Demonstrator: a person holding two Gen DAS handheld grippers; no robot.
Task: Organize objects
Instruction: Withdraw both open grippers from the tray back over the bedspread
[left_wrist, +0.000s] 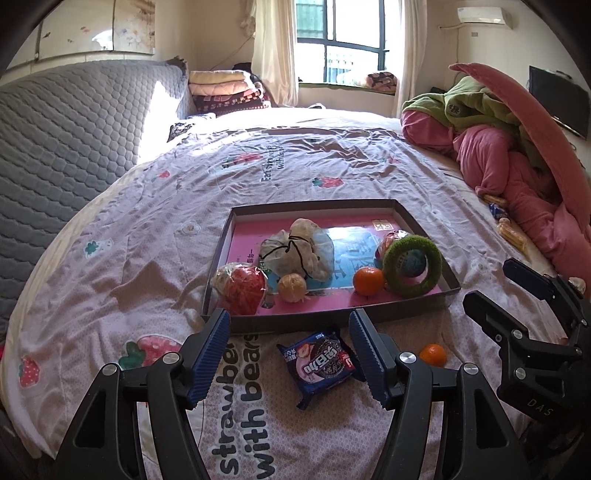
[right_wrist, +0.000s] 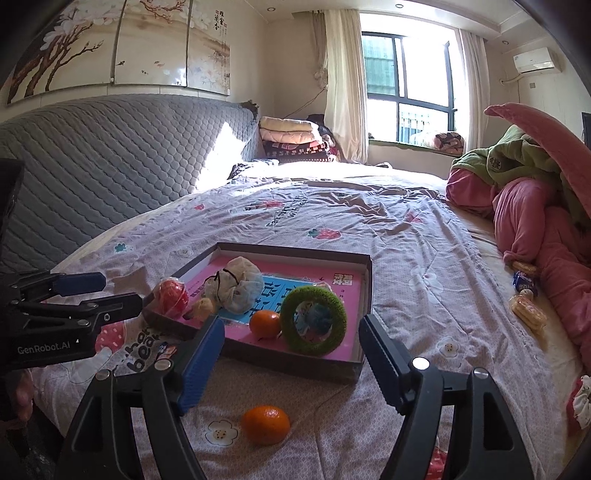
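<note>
A shallow pink-bottomed box (left_wrist: 325, 317) (right_wrist: 295, 360) lies on the bed. It holds a tied plastic bag (left_wrist: 295, 251), a red wrapped ball (left_wrist: 242, 286), a pale fruit (left_wrist: 291, 288), an orange (left_wrist: 368, 281) and a green ring (left_wrist: 412, 266) (right_wrist: 314, 320). In front of the box lie a blue snack packet (left_wrist: 319, 363) and a loose orange (left_wrist: 433, 355) (right_wrist: 265, 424). My left gripper (left_wrist: 290, 350) is open above the packet. My right gripper (right_wrist: 291, 363) is open above the loose orange. Each gripper shows at the side of the other's view.
The bed has a strawberry-print quilt (left_wrist: 258, 173). A pink and green blanket pile (left_wrist: 517, 155) lies at the right, with several small snack packets (right_wrist: 526, 306) beside it. A grey padded headboard (left_wrist: 74, 140) runs along the left.
</note>
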